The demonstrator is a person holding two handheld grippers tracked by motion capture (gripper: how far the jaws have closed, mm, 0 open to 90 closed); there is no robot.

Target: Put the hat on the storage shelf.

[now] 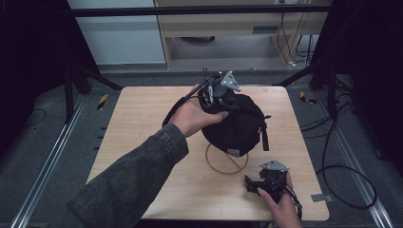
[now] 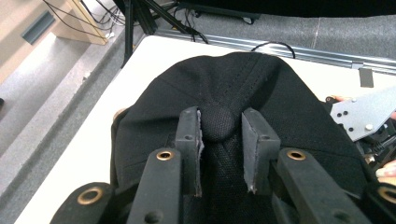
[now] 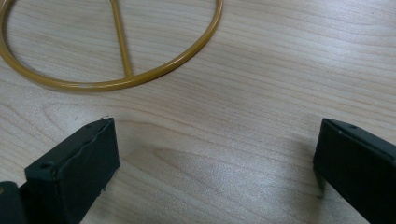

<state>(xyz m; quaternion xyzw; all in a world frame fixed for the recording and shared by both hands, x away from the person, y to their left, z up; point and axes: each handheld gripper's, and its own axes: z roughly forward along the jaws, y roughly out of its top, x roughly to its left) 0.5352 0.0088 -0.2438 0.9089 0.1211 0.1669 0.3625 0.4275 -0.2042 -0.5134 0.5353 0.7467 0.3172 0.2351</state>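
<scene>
a: left tool (image 2: 220, 154) sits narrow around the top button (image 2: 217, 123) of the black cap (image 1: 235, 126) on its gold stand (image 1: 227, 161), mid-counter (image 1: 142, 123).
b: close squarely; right tool (image 3: 215, 172) rests wide, empty.

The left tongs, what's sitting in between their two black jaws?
In the left gripper view, the round button on top of the black cap sits between the jaws of the left tongs; they flank it, not yet squeezed shut.
</scene>
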